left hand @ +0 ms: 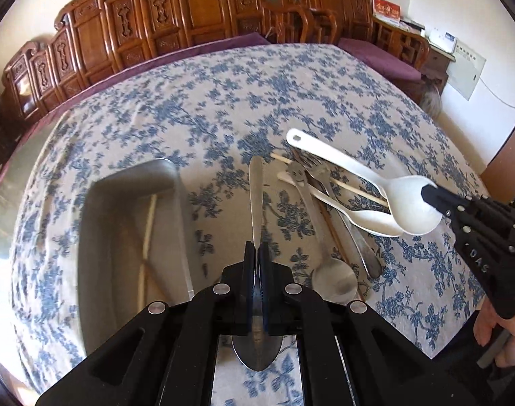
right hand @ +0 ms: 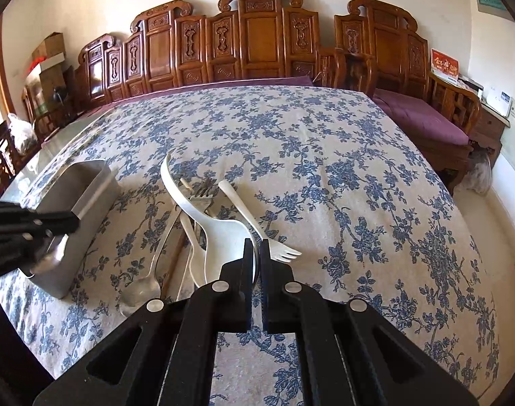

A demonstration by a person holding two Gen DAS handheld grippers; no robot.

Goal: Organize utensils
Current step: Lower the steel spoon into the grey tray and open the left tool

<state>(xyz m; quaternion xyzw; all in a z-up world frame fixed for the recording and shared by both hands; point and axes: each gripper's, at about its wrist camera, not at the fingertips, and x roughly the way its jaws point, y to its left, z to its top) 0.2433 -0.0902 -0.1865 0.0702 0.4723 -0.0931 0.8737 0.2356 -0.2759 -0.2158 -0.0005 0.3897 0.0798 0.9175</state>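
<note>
Black right hand-held gripper (left hand: 430, 196), lettered seemingly "DAS", clamps white ladle (left hand: 413, 203).

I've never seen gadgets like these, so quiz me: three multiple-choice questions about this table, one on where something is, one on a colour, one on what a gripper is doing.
1. Where does the metal container sit relative to the utensil pile?
A. To its left
B. To its right
C. On top of it

2. What colour is the large spoon in the right gripper?
A. Red
B. White
C. Black

3. What is the left gripper doing?
A. Open, empty
B. Shut on a metal spoon
C. Holding chopsticks

Answers: 1 A, the container is left of the pile in both views. 2 B, its bowl and handle are white. 3 B, a steel handle projects between the closed fingers.
</note>
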